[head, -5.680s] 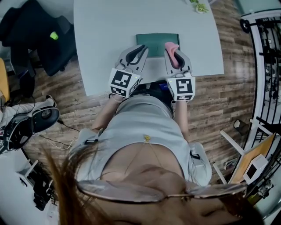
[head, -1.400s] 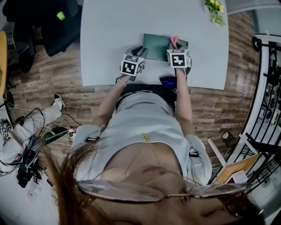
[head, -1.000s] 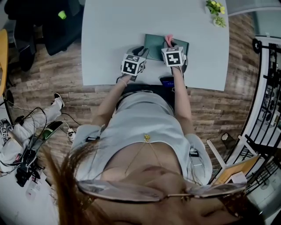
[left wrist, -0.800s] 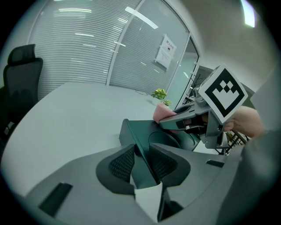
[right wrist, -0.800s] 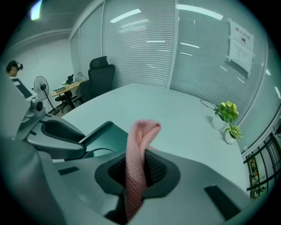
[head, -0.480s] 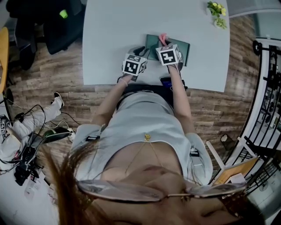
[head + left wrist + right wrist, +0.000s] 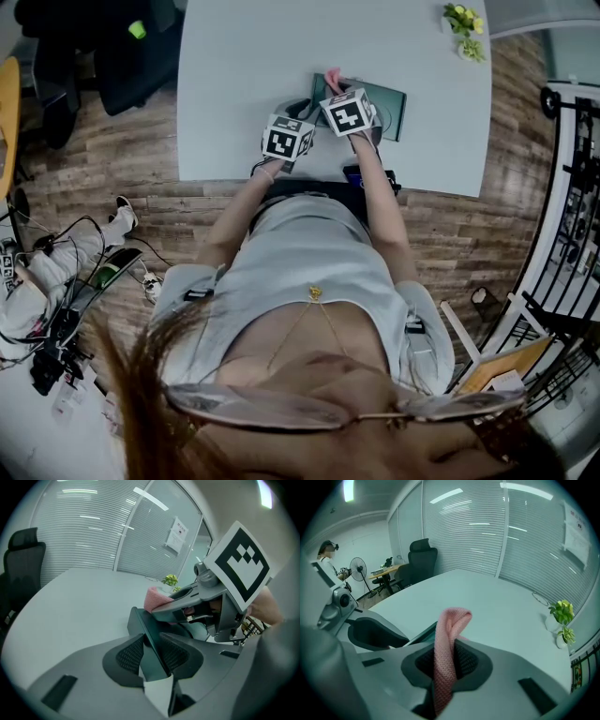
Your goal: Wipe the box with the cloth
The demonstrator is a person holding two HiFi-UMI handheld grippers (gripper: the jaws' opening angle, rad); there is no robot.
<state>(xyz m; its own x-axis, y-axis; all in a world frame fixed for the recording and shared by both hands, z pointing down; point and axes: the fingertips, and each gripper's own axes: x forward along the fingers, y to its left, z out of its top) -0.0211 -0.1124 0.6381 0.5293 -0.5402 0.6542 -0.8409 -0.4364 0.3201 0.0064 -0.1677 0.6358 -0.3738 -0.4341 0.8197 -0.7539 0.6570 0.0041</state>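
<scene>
You are seeing a pink knitted cloth (image 7: 451, 625), a dark green box (image 7: 390, 97) and a pale grey worktop (image 7: 253, 56). The left marker cube (image 7: 287, 138) and right marker cube (image 7: 347, 111) are showing black-and-white squares above the brown plank floor (image 7: 112, 183).

Office, prob. a meeting rm: big pale table (image 7: 281, 56) w/ black swivel chair (image 7: 423, 555), glass partitions w/ blinds (image 7: 464, 527), paper notice (image 7: 176, 534) stuck on the glass. Desk (image 7: 386, 571) & fan (image 7: 358, 569) in bkgd, small plant (image 7: 561, 616), wood-look floor (image 7: 122, 187).
</scene>
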